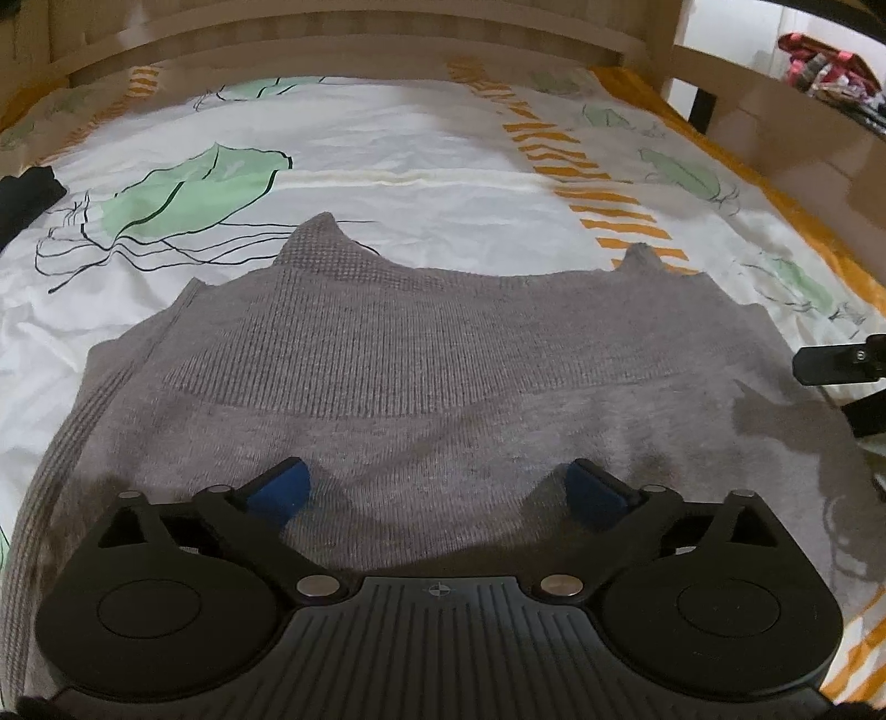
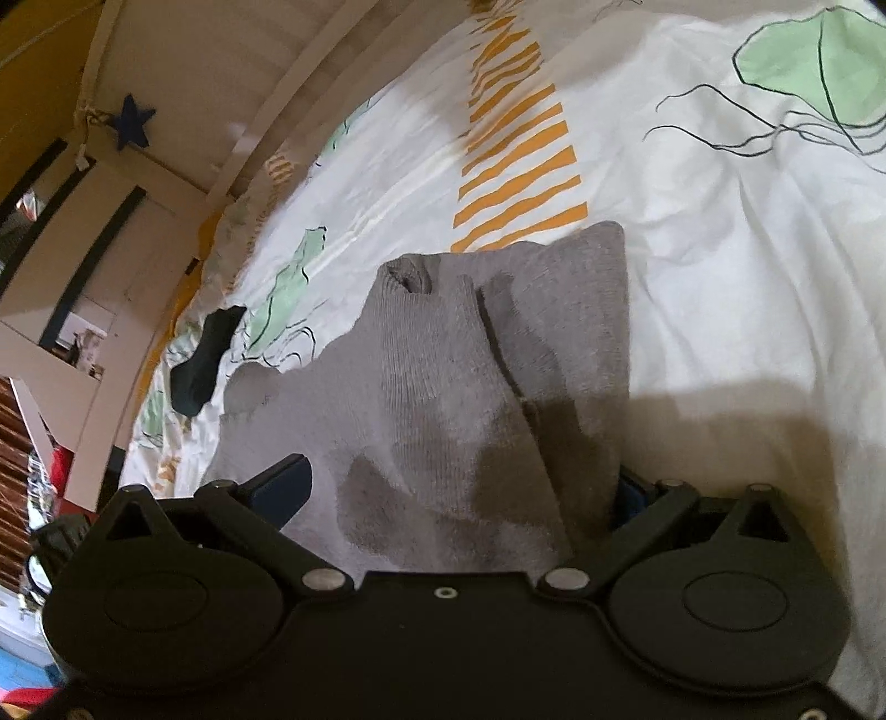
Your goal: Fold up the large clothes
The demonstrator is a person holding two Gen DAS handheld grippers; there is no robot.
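While the grey knitted sweater (image 1: 387, 354) lies spread across the near half of the bed, a white sheet (image 1: 387, 144) printed with green jellyfish shapes and bands of orange stripes covers the rest of the mattress, creased and rumpled toward the left. A pale wooden bed frame (image 1: 343, 39) curves along the far edge, and past its right post a heap of patterned red and dark fabric (image 1: 819, 72) sits in the room beyond. The left gripper (image 1: 440, 493) hovers low over the sweater's near portion with its blue-padded fingers (image 1: 279, 490) spread wide apart, gripping nothing. At the right edge of that view a black part of the right gripper (image 1: 836, 365) juts in beside the sweater. In the right wrist view, the right gripper (image 2: 459, 493) has its fingers apart with a bunched fold of the sweater (image 2: 470, 376) lying between them; the right finger is mostly hidden by cloth, so whether it presses the fabric is unclear. A dark sock-like item (image 2: 207, 354) rests on the sheet to the far left, and a blue star (image 2: 133, 122) hangs on the pale wall above.
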